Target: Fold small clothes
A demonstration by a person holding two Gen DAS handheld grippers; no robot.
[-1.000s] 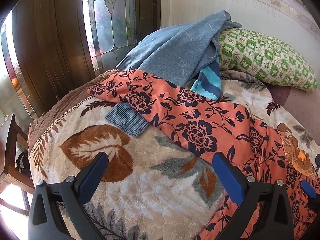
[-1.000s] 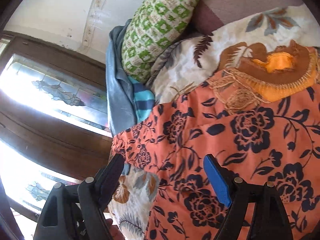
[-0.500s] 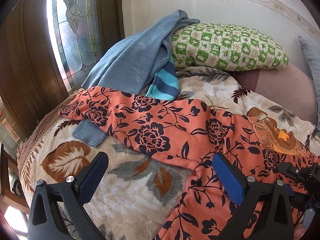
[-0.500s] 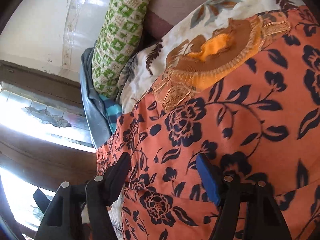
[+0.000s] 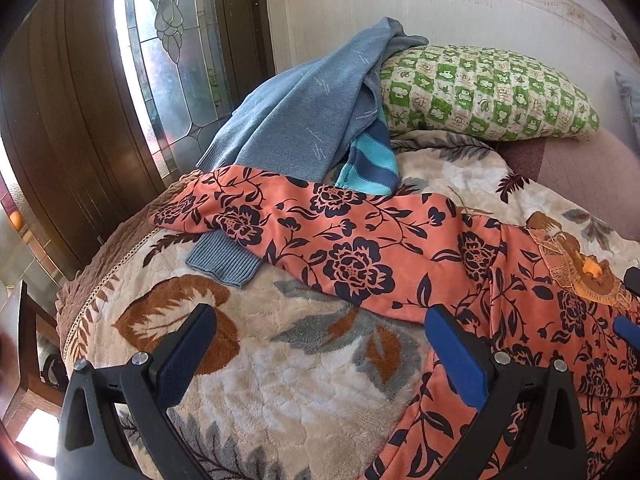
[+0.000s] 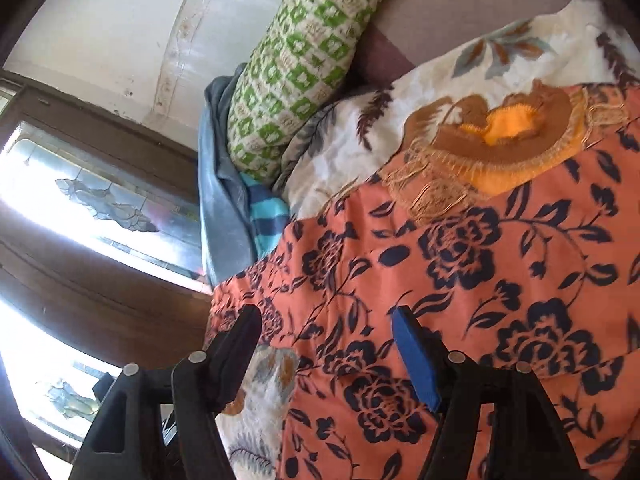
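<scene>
Both the left gripper (image 5: 320,346) and the right gripper (image 6: 326,344) hover with jaws spread (nothing held) over the orange dark-flowered garment (image 5: 360,256) on the bed, so a hem must next be pinched.

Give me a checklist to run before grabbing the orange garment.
1. Left gripper open, nothing held: ok.
2. Right gripper open over the orange garment, after its jaws narrowed; nothing pinched: ok.
3. Garment flat: not ok, rumpled.
4. Garment clear of the blue sweater: not ok, it lies over a cuff.
5. Garment's near hem in view: cannot tell.
</scene>
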